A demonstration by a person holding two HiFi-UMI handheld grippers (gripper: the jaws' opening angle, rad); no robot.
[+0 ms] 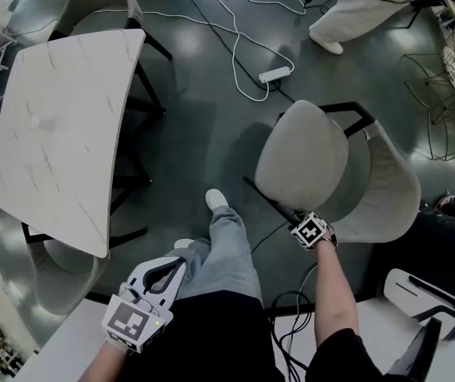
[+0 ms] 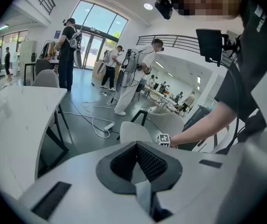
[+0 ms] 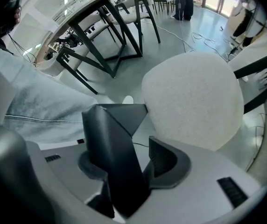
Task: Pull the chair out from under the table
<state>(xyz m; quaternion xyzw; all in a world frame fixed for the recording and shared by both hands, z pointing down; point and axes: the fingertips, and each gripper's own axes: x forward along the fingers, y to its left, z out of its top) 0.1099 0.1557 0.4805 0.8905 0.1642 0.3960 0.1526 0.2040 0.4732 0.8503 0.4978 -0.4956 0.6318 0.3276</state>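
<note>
The grey upholstered chair (image 1: 303, 153) stands on the dark floor, well to the right of the white marble table (image 1: 60, 126) and apart from it. My right gripper (image 1: 301, 221) points steeply down at the chair's near side. In the right gripper view a black frame bar (image 3: 110, 143) of the chair lies between the jaws of the right gripper (image 3: 138, 148). A thin gap shows beside the right pad (image 3: 166, 160), and the round seat (image 3: 194, 97) is just beyond. My left gripper (image 1: 164, 275) hangs by my left leg, shut and empty (image 2: 136, 169).
A white power strip (image 1: 275, 75) with looped cable lies on the floor beyond the chair. Another grey chair (image 1: 60, 277) is tucked under the table's near end. My leg and white shoe (image 1: 215, 200) are between table and chair. A person in white trousers (image 1: 355, 14) stands at the back.
</note>
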